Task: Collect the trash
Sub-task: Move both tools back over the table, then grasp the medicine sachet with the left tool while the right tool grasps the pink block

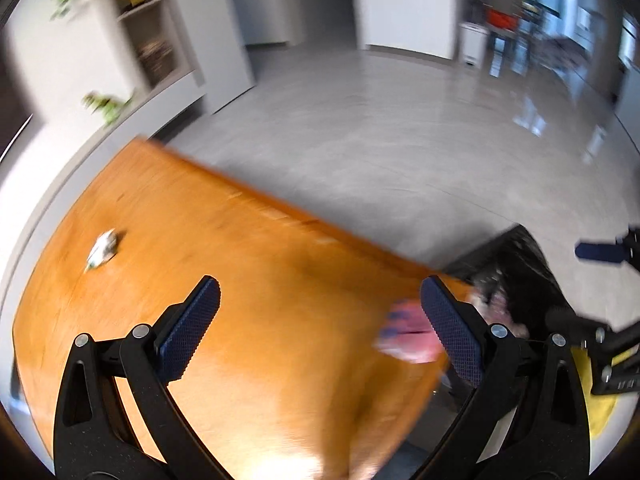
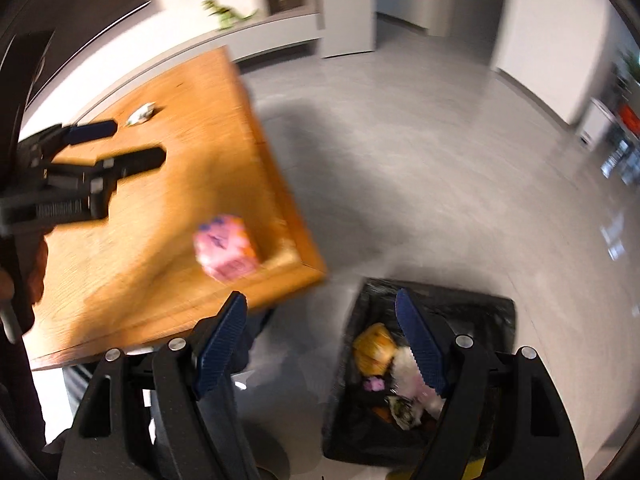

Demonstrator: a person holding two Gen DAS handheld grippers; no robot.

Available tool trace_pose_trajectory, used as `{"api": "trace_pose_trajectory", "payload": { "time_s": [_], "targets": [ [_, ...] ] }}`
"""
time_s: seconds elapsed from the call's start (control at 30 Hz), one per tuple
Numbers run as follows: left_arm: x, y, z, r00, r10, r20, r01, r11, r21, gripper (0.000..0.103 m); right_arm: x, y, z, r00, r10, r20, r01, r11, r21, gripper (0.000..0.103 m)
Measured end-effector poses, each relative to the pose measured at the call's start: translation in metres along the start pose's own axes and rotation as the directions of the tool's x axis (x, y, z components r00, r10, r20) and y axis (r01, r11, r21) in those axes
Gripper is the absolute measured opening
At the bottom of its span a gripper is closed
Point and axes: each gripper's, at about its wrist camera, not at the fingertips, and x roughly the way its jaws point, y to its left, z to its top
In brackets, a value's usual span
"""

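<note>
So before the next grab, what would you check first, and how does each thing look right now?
1. Left hand-held gripper open and empty: ok.
2. Right hand-held gripper open and empty: ok.
3. Trash left on the wooden table: not ok, a pink carton near the corner and a crumpled wrapper further off.
4. Black-lined bin within reach on the floor beside the table: ok, trash already inside.
5. Pictures sharp enough to aim: not ok, both are blurred.
6. Carton upright or tipped: cannot tell.

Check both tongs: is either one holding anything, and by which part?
Nothing is held. The left tongs and right tongs are both open and empty; the pink rectangular packet lies on the orange wooden table.
</note>
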Motion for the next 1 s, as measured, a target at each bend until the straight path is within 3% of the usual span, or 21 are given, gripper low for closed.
{"api": "trace_pose_trajectory", "payload": {
  "time_s": [0.13,0.37,0.4,0.47,0.73,1.0],
  "targets": [
    [0.009,0.058,-0.006,0.998,0.037,-0.041,-0.042,0.993,-0.114,0.097,0.030,0.033,0.020,0.999,0.030,-0.043,-0.033,0.998,-0.062,0.077],
    [0.020,0.150,-0.017,0.993,0.061,-0.104,-0.087,0.959,-0.269,0.097,0.067,0.060,0.036,0.994,0.013,-0.104,-0.027,0.991,-0.129,0.077],
    [0.023,0.166,-0.018,0.992,0.058,-0.112,-0.089,0.951,-0.296,0.097,0.071,0.061,0.038,0.994,0.009,-0.108,-0.024,0.991,-0.135,0.069],
    [0.029,0.188,-0.020,0.990,0.057,-0.130,-0.098,0.936,-0.338,0.097,0.083,0.065,0.039,0.989,0.017,-0.146,-0.039,0.988,-0.150,0.043],
    [0.071,0.263,-0.012,0.982,0.064,-0.178,-0.138,0.884,-0.446,0.097,0.096,0.078,0.055,0.989,0.033,-0.144,-0.058,0.984,-0.169,0.042],
    [0.127,0.316,0.010,0.966,0.100,-0.237,-0.203,0.862,-0.465,0.097,0.103,0.088,0.066,0.989,0.034,-0.145,-0.061,0.981,-0.186,0.042]
  ]
}}
